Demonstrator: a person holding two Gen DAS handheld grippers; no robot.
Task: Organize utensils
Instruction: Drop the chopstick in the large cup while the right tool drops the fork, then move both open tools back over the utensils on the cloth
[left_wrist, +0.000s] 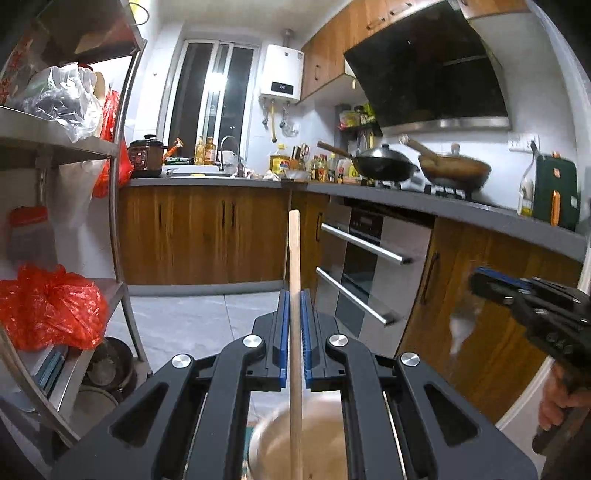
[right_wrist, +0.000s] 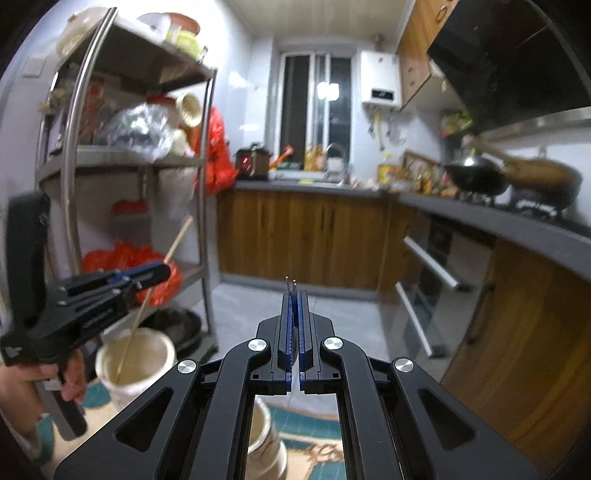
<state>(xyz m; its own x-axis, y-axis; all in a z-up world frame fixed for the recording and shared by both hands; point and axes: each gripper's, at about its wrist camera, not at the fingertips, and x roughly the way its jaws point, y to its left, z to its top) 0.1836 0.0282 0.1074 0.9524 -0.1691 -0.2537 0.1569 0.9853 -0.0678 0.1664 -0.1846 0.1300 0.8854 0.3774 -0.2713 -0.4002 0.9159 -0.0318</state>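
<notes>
Two grippers are up in the air, each clamped on a utensil. The left gripper (left_wrist: 294, 295) pinches a wooden chopstick (left_wrist: 295, 258) between its blue pads, the stick running upright through the jaws – its top above the fingertips, its lower end reaching down toward a cream holder (right_wrist: 135, 360) below the gripper. The right gripper (right_wrist: 294, 295) is pressed together on a thin metal utensil (right_wrist: 291, 283), whose two narrow tips poke just past the fingertips; what kind it is cannot be told. Another pale cup (right_wrist: 266, 439) sits beneath the right gripper – on a patterned teal mat (right_wrist: 314, 432).
</notes>
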